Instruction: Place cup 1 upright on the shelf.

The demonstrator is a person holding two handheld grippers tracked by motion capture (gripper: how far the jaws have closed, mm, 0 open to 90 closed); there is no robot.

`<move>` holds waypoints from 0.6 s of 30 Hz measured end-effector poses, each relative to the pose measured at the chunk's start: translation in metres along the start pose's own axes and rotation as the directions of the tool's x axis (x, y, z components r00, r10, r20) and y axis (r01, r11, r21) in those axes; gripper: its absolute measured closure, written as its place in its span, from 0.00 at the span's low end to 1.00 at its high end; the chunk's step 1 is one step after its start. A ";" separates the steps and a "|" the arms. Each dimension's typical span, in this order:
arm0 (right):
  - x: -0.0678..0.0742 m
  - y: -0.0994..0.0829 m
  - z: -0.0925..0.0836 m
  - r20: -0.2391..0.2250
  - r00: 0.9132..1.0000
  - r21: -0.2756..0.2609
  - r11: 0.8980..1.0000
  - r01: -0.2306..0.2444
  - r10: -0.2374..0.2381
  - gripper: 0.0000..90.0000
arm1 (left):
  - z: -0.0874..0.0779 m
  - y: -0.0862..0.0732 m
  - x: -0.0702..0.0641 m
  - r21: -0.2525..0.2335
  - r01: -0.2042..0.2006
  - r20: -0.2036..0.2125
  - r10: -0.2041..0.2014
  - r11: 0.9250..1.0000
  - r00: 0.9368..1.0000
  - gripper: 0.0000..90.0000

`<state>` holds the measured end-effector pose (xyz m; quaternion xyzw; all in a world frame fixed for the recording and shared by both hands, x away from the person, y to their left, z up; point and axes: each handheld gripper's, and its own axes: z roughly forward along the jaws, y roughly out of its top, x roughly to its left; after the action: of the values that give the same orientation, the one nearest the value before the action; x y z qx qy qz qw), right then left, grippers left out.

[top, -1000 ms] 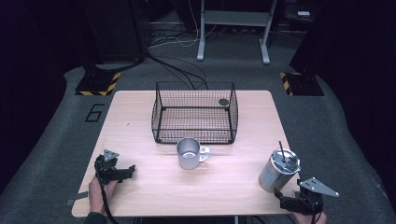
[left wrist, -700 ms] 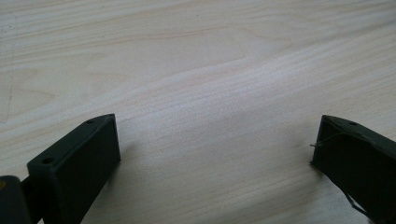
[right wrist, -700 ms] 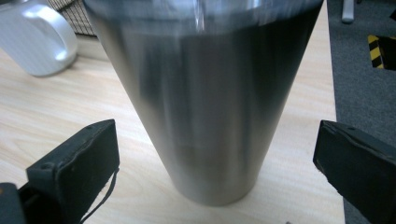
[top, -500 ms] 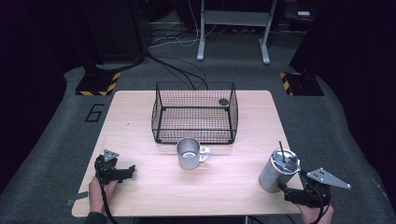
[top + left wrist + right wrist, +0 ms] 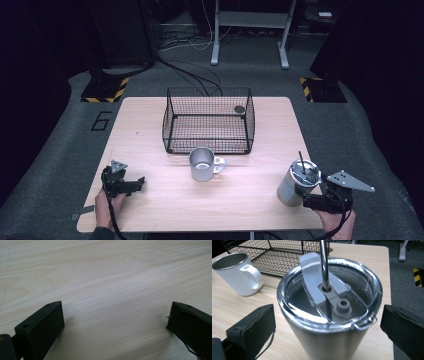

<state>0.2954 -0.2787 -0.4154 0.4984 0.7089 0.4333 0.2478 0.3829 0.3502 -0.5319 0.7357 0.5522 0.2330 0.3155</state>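
The steel tumbler with its clear lid and straw stands upright near the bench's front right corner. The right tongs sit at that corner with their jaws wide apart, one on each side of the tumbler and not pressing it. The left tongs rest near the front left corner, jaws apart over bare wood. A white mug stands mid-bench, just in front of the wire basket.
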 end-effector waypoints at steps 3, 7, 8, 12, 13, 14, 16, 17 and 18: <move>0.000 0.004 0.003 0.000 1.000 0.005 1.000 0.018 -0.018 0.00 | 0.000 0.000 0.000 0.000 0.000 0.000 0.000 1.000 1.000 0.00; 0.002 0.009 0.006 -0.002 1.000 0.011 1.000 0.025 -0.025 0.00 | 0.000 0.000 0.000 0.000 0.002 0.001 -0.002 1.000 1.000 0.00; 0.002 0.010 0.007 -0.003 1.000 0.011 1.000 0.020 -0.020 0.00 | 0.000 0.000 0.000 0.000 0.002 0.001 -0.002 1.000 1.000 0.00; -0.001 0.015 0.012 -0.003 1.000 0.026 1.000 0.016 -0.016 0.00 | 0.000 0.000 0.000 -0.001 -0.001 0.000 0.001 1.000 1.000 0.00; -0.002 0.015 0.014 0.002 0.999 0.042 0.999 0.033 -0.033 0.00 | 0.000 0.000 0.000 -0.001 0.001 0.001 -0.001 1.000 1.000 0.00; -0.002 0.016 0.017 -0.004 1.000 0.044 0.999 0.030 -0.030 0.00 | 0.000 0.000 0.000 0.000 0.001 0.001 -0.001 1.000 1.000 0.00; 0.000 0.017 0.022 0.001 1.000 0.051 0.998 0.023 -0.023 0.00 | 0.000 0.000 0.000 0.000 0.002 0.001 -0.002 1.000 1.000 0.00; 0.001 0.018 0.022 0.006 1.000 0.052 0.998 0.027 -0.027 0.00 | 0.000 0.000 0.000 0.000 0.002 0.001 -0.002 1.000 1.000 0.00; 0.002 0.018 0.023 0.012 0.999 0.058 0.998 0.034 -0.035 0.00 | 0.000 0.000 0.000 -0.001 0.002 0.001 -0.002 1.000 1.000 0.00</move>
<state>0.3214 -0.2659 -0.4109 0.4957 0.7280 0.4051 0.2455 0.3831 0.3500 -0.5320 0.7353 0.5526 0.2326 0.3161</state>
